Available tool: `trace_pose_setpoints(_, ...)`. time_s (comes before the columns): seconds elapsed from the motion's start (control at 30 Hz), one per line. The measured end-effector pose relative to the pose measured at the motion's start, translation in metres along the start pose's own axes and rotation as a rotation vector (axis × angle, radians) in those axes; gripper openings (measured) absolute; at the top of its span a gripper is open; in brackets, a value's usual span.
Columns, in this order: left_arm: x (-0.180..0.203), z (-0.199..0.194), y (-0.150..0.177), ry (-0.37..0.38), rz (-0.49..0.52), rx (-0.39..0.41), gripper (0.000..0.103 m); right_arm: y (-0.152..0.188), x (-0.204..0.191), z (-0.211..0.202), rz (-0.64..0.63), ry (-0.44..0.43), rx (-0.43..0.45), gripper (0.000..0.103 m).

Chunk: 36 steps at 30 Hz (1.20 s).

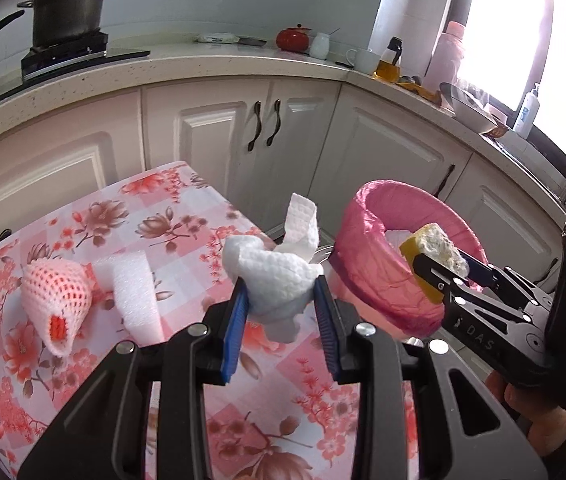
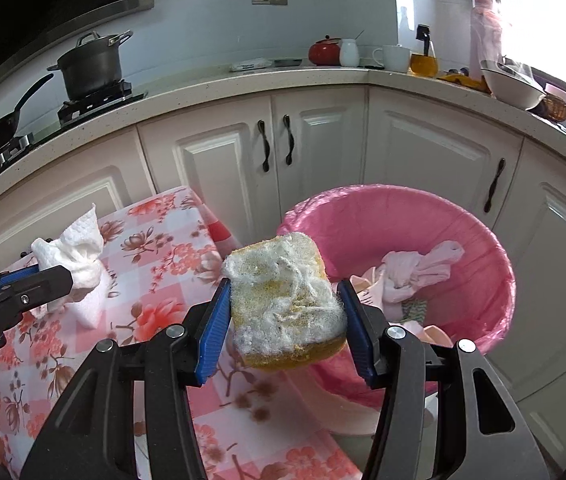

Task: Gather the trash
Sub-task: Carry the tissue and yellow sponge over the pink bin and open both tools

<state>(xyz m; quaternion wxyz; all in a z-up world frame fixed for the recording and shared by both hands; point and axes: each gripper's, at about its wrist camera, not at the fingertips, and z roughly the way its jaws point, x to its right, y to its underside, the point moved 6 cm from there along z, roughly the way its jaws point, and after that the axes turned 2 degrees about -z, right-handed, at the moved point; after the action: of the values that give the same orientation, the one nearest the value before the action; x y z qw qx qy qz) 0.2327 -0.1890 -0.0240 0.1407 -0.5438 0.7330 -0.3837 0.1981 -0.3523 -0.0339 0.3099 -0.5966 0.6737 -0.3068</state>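
Note:
My left gripper (image 1: pixel 281 300) is shut on a crumpled white paper towel (image 1: pixel 279 276), held above the right edge of the floral table (image 1: pixel 83 220); it also shows in the right wrist view (image 2: pixel 75 260). My right gripper (image 2: pixel 285 312) is shut on a worn yellow sponge (image 2: pixel 283 304), held at the near rim of the pink-lined trash bin (image 2: pixel 403 216). In the left wrist view the sponge (image 1: pixel 437 250) hangs over the bin (image 1: pixel 379 280). A pink foam fruit net (image 1: pixel 57 300) and a white foam piece (image 1: pixel 137 296) lie on the table.
The bin holds crumpled tissues (image 2: pixel 419 272). White cabinets (image 2: pixel 323 152) stand behind the table and bin. The counter carries a pot (image 1: pixel 69 10), a red pot (image 1: pixel 293 38), a cup (image 1: pixel 365 60) and a bowl (image 2: pixel 511 84).

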Motion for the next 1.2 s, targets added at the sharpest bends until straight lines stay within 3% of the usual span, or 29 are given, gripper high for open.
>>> trace_pose_setpoints(0.57,0.100,0.031,-0.039,0.103,0.125,0.009,0.033,-0.026,0.093,-0.009,0.084,0.099,0.059,0.051)
trace_pose_setpoints(1.2,0.141,0.063,-0.053,0.174,0.130,-0.012,0.033,-0.038,0.131,-0.005,0.122,0.130,0.077,0.052)
